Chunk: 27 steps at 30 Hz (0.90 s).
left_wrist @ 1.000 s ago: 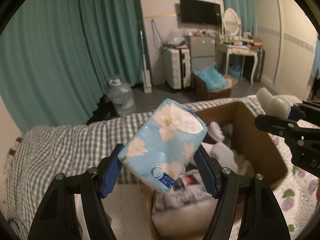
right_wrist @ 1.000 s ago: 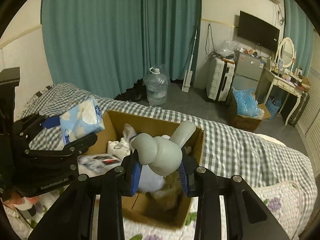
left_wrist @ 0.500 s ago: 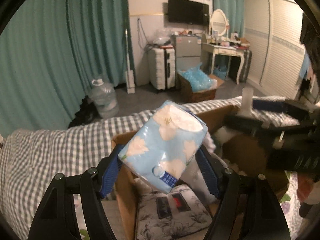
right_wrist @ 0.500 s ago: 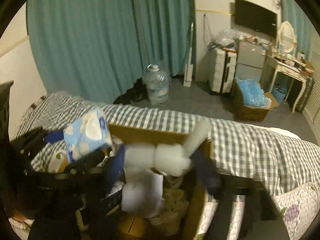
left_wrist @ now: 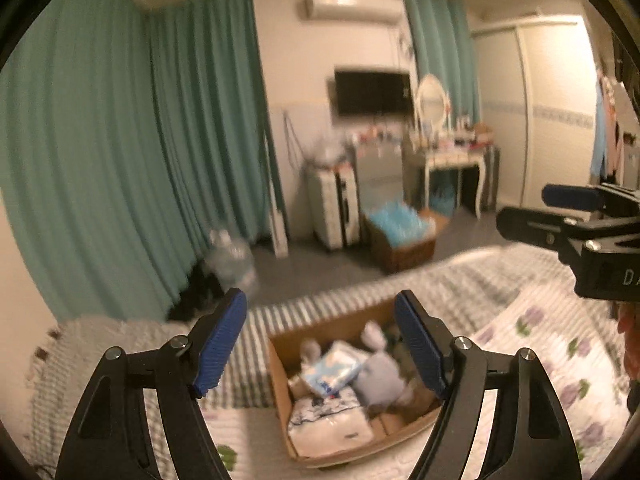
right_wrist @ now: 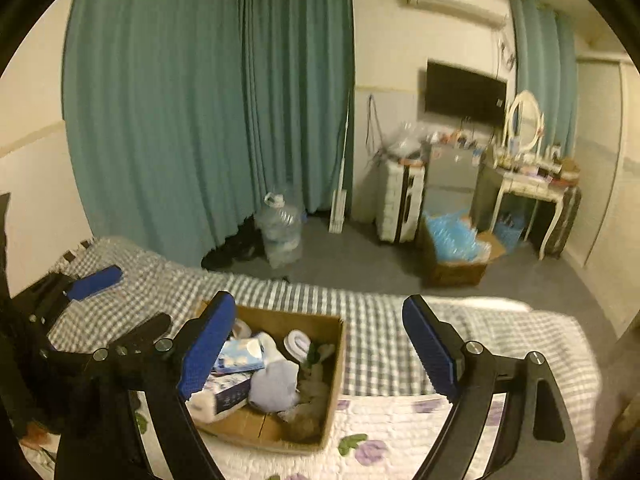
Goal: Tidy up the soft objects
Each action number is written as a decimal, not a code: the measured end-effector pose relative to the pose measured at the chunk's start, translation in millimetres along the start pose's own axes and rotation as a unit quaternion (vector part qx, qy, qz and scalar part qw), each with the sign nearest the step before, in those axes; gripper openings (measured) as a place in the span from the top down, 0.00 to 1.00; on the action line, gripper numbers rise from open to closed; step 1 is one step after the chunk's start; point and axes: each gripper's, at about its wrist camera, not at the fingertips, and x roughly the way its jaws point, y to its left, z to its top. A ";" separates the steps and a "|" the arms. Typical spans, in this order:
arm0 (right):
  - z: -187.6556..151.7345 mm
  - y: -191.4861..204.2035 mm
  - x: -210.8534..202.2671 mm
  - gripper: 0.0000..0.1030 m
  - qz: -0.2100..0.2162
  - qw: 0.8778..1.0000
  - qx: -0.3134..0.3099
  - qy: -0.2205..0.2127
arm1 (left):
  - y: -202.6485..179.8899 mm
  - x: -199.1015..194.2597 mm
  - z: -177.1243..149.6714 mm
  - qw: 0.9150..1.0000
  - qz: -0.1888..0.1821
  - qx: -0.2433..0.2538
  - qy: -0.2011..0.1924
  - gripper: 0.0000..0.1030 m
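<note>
A brown cardboard box (left_wrist: 280, 356) (right_wrist: 336, 364) sits on the bed. In it lie the blue flowered tissue pack (left_wrist: 334, 370) (right_wrist: 240, 356), a pale grey plush toy (left_wrist: 380, 376) (right_wrist: 276, 386), a white patterned packet (left_wrist: 328, 420) and other soft things. My left gripper (left_wrist: 320, 344) is open and empty, raised above the box. My right gripper (right_wrist: 316, 350) is open and empty, also above the box. Each gripper shows at the edge of the other's view.
The bed has a grey checked sheet (right_wrist: 372, 328) and a white quilt with purple flowers (left_wrist: 560, 364). Beyond it are teal curtains (right_wrist: 200, 100), a water jug (right_wrist: 280, 232), a suitcase (right_wrist: 400, 200), a box of blue items (right_wrist: 456, 248) and a dressing table (right_wrist: 524, 184).
The left gripper opened and the tissue pack now lies in the box. The right gripper opened and the grey plush lies in the box. Both grippers rose and pulled back.
</note>
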 end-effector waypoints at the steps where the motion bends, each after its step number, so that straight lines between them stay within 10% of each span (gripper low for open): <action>1: 3.5 1.2 -18.5 0.10 -0.002 1.000 -0.003 -0.012 | -0.8 -15.0 5.2 1.000 0.003 0.001 -0.014 0.25; 6: 17.0 12.0 -114.4 0.04 -0.013 0.997 -0.011 -0.071 | -4.3 -111.0 23.1 0.995 0.020 0.007 -0.095 0.03; 14: 13.5 41.4 -219.9 0.01 -0.007 0.989 -0.047 -0.142 | 8.3 -227.8 15.0 0.977 0.059 -0.022 -0.204 0.03; 27: -60.8 65.7 -187.6 0.00 -0.028 0.985 -0.052 -0.160 | 16.9 -224.4 -56.9 0.968 0.100 -0.054 -0.223 0.02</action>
